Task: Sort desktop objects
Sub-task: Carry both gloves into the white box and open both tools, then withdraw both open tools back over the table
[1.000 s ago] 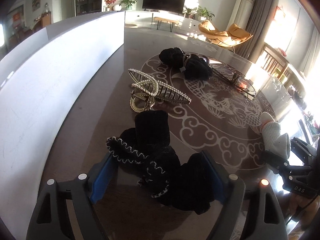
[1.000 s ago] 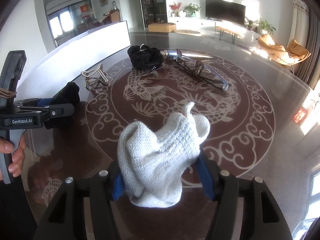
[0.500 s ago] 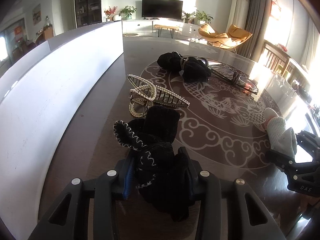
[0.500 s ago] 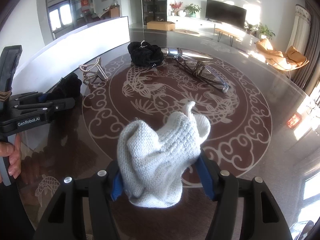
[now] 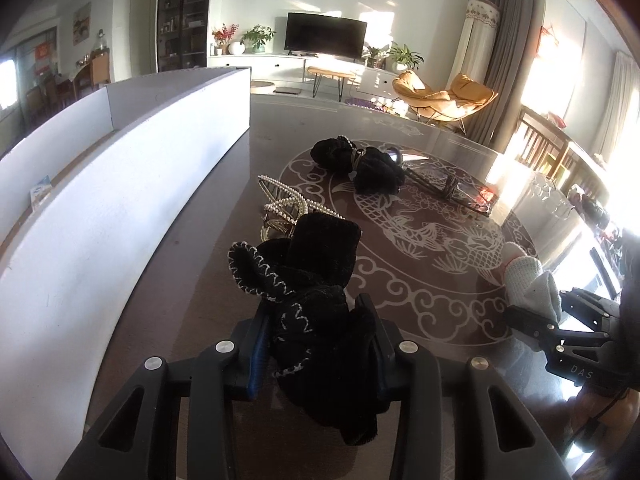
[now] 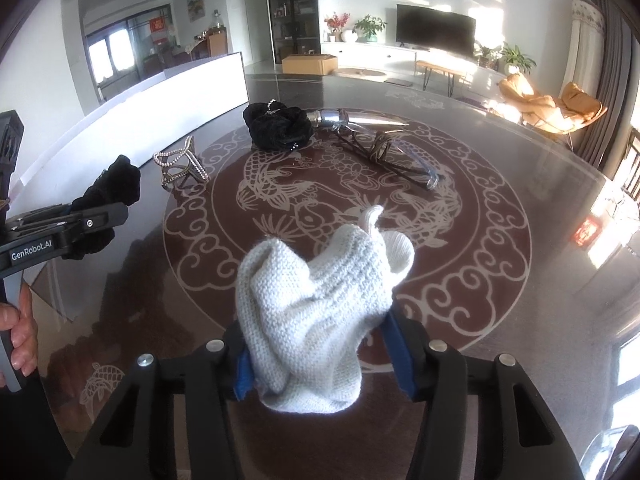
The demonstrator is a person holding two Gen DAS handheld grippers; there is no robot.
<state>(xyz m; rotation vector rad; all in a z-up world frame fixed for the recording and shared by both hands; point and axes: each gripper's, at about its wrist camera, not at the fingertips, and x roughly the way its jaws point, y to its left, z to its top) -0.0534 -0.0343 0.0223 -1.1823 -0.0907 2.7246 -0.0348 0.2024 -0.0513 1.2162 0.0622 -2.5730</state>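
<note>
Two grips are loaded at once: your left gripper [image 5: 316,344] is clamped on the black glove [image 5: 308,280], which stands up out of the jaws and hangs below them, clear of the tabletop [image 5: 432,312], and your right gripper [image 6: 320,352] has the white knitted glove [image 6: 320,304] between its pads, with its jaws closing further on it. What the next move turns on, as I read it, is the white box [image 5: 132,184] along the left edge of the tabletop: its long wall runs away from you, parallel to the way your left gripper points, and lies just to that gripper's left, so the left hand is much the nearer. Your right hand would have to cross the whole patterned centre to reach it. Lift over the wall rather than brushing it; the black glove's dangling cuff could catch on the rim. Ahead of the left gripper the pearl hair claw [image 5: 288,208] lies just beyond the glove, then the black scrunchie [image 5: 360,164] and the glasses [image 6: 396,156] toward the far edge, so keep low forward motion short. Open room lies on the right half and near edge.
</note>
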